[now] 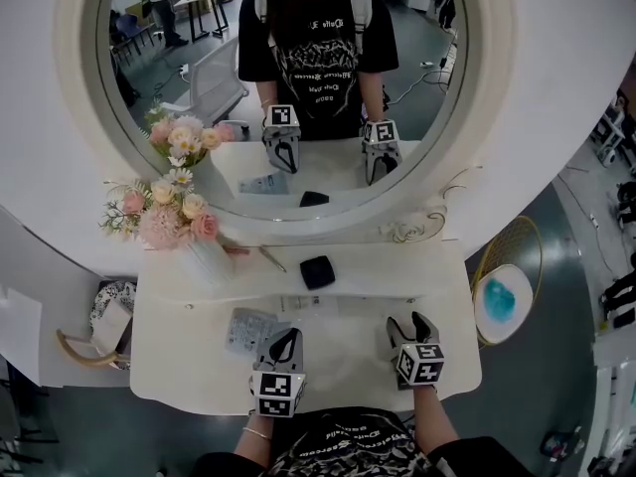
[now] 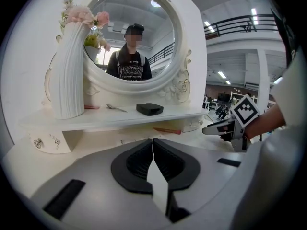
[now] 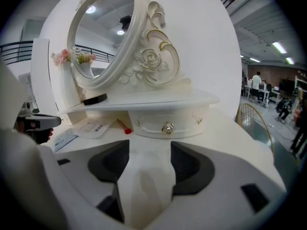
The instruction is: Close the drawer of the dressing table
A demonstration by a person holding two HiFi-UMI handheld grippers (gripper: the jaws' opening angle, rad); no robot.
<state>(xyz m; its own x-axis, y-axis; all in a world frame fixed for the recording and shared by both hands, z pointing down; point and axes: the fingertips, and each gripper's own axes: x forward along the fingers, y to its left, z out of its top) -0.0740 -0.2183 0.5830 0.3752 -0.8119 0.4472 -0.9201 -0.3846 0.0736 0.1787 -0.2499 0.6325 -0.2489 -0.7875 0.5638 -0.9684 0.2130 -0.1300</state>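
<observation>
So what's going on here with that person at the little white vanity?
A person stands at a white dressing table, holding a two-jaw gripper in each hand. The right gripper has its jaws wide apart with nothing between them. It faces the small drawer under the shelf, which looks pushed in. The left gripper is shut and empty, held low over the tabletop.

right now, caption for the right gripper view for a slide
Open right tongs, empty, aimed at the knobbed drawer below the mirror
</observation>
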